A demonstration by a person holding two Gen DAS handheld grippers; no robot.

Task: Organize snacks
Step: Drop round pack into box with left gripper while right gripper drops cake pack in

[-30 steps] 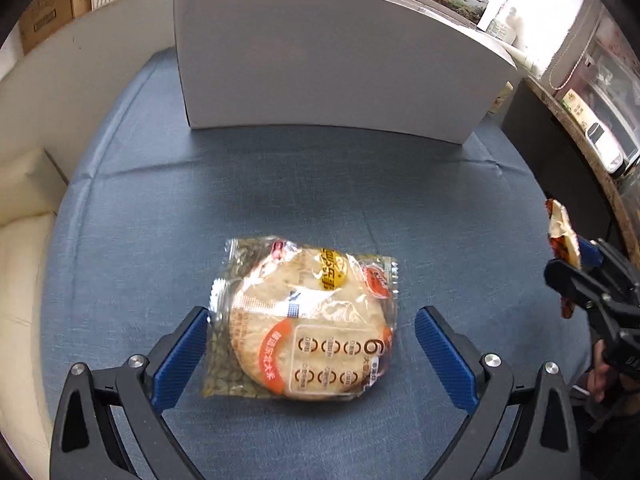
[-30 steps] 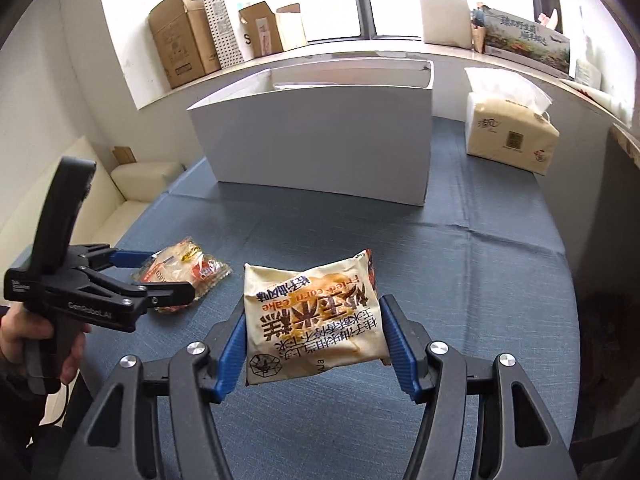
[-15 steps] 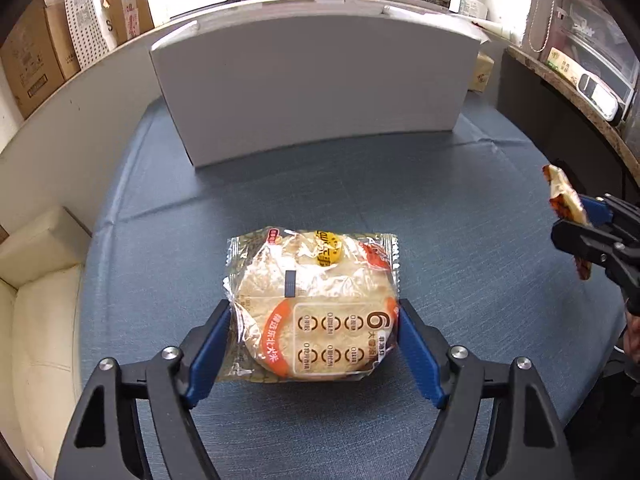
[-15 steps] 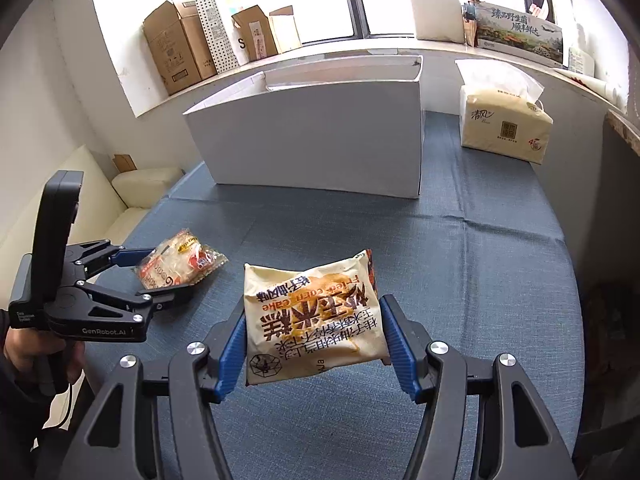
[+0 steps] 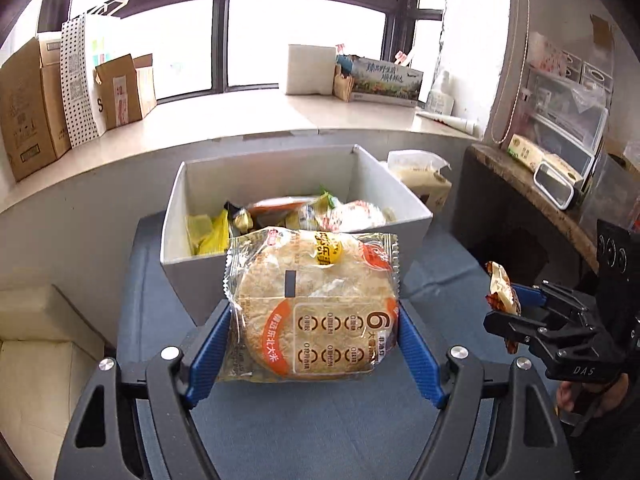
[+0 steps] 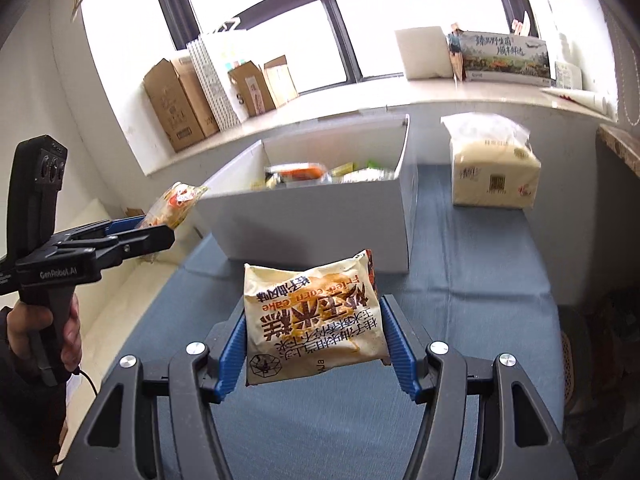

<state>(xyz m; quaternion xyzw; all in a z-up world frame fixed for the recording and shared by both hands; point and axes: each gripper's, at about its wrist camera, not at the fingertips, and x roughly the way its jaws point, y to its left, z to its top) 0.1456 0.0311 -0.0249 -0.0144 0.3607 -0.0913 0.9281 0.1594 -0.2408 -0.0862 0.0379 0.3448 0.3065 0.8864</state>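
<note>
My left gripper [image 5: 314, 340] is shut on a clear pack of round rice crackers [image 5: 312, 304] and holds it in the air in front of the white box [image 5: 176, 240]. The box holds several snack packs [image 5: 316, 212]. My right gripper [image 6: 314, 344] is shut on a cream and orange fried corn cake pack [image 6: 312, 320], also lifted above the blue tablecloth [image 6: 480, 280]. In the right wrist view the left gripper [image 6: 156, 232] shows at the left with its cracker pack [image 6: 176, 204], beside the white box [image 6: 320, 224]. In the left wrist view the right gripper [image 5: 508, 320] shows at the right.
A tissue pack [image 6: 492, 164] stands on the cloth right of the box. Cardboard boxes [image 6: 180, 112] and a printed carton [image 6: 504, 56] line the windowsill behind. A cream sofa [image 5: 36, 340] lies left of the table. A dark counter [image 5: 520, 200] is at the right.
My left gripper shut on the cracker pack and lifted it off the cloth toward the box. Both grippers rose, so the box's inside now shows. The right gripper kept its pack.
</note>
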